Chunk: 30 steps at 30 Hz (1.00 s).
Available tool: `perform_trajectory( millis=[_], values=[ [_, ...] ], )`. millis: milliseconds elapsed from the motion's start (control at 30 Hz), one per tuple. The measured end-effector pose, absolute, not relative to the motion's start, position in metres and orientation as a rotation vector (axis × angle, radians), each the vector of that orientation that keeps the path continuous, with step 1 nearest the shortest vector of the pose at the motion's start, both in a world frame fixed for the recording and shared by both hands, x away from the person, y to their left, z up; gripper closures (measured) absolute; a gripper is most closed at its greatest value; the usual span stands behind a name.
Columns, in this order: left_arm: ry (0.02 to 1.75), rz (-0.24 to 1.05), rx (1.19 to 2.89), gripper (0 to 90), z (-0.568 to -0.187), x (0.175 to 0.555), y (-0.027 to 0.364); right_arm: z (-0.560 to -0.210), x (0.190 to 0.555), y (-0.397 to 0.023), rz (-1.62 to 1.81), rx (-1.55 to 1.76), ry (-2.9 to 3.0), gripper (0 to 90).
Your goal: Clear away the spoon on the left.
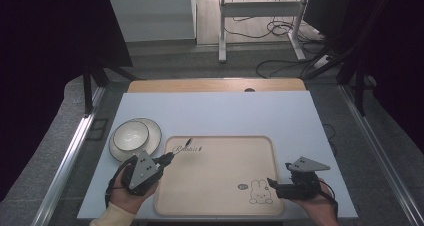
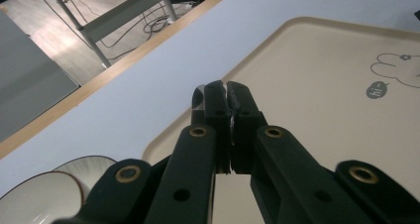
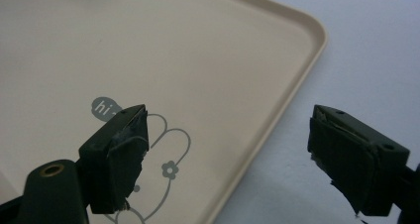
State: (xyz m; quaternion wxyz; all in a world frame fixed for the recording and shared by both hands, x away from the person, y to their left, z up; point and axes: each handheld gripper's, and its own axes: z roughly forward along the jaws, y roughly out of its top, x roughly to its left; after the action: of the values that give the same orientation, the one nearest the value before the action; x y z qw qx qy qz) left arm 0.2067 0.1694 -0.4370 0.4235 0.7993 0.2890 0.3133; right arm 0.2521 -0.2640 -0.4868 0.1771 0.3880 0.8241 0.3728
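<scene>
Left claw (image 2: 229,92) pinched on thin metal utensil (image 1: 183,144) over beige rabbit-print tray (image 1: 215,206); right claw (image 3: 228,154) wide, empty; probably early, white bowl (image 1: 130,135) unmoved on counter (image 1: 225,113).

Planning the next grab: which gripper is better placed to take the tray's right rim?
Right. The right gripper is open, fingers either side of the tray rim; the left gripper is shut at the tray's left edge.
</scene>
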Motion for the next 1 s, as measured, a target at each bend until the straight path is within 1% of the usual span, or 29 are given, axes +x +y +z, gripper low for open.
perform_trajectory(
  millis=[267, 533, 667, 1000],
  values=[
    [0.723, 0.768, 2.015, 89.2, -0.445, 0.216, 0.153, -0.486, 0.252, -0.265, 1.059, 1.103, 2.329, 16.2],
    [0.682, 0.771, 2.073, 89.2, -0.453, 0.223, 0.133, -0.487, 0.252, -0.265, 1.057, 1.102, 2.332, 16.2],
    [0.662, 0.793, 2.101, 89.2, -0.457, 0.222, 0.127, -0.487, 0.252, -0.265, 1.06, 1.103, 2.329, 16.2],
    [0.642, 0.8, 2.171, 89.1, -0.465, 0.221, 0.12, -0.487, 0.252, -0.265, 1.057, 1.102, 2.33, 16.2]
  ],
)
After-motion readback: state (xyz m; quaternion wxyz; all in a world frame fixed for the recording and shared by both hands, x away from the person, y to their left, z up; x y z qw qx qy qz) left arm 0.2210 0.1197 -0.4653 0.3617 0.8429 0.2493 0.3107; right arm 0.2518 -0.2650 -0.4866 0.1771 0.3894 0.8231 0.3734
